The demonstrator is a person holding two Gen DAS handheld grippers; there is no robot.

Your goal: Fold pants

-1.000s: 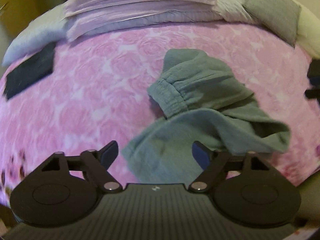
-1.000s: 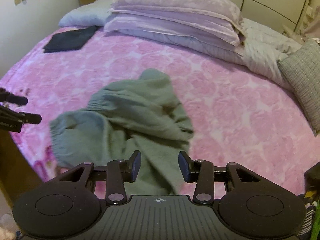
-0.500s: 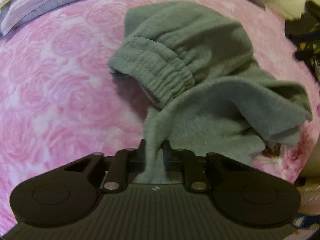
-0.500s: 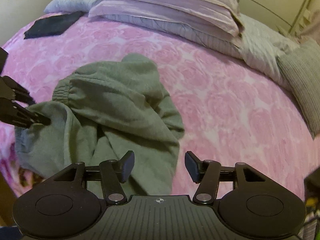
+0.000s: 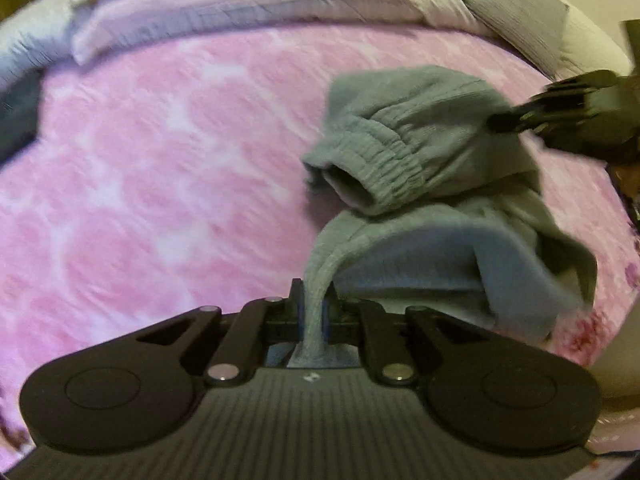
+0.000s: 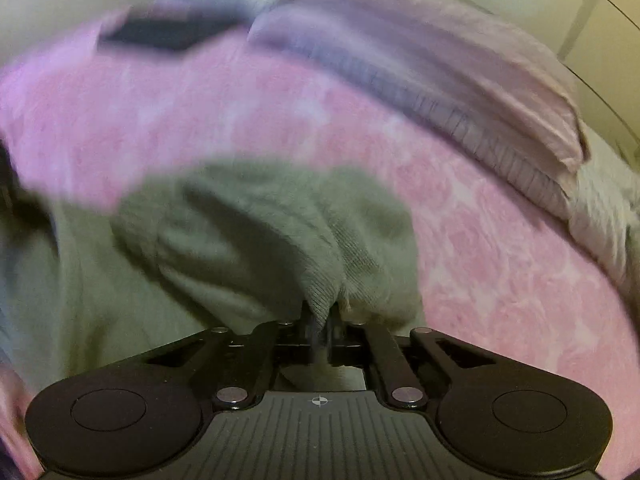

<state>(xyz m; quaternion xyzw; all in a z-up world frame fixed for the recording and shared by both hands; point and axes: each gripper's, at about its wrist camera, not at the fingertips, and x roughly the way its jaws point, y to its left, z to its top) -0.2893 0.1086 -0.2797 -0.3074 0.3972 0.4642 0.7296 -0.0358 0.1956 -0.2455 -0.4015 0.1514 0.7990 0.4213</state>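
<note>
Room light was dim, warm and even; no glare, no hard-edged shadows. Both views were fisheye, bowing the bed [image 5: 168, 168] and darkening the frame corners. Right wrist view carried heavy motion smear across the pink blanket [image 6: 500, 280] and the pants [image 6: 248, 232]; pillows [image 6: 420, 80] streaked. Left wrist view was softer-blurred, sharpest at the pants' elastic cuff [image 5: 376, 160]. A soft shadow lay under the lifted fabric.
</note>
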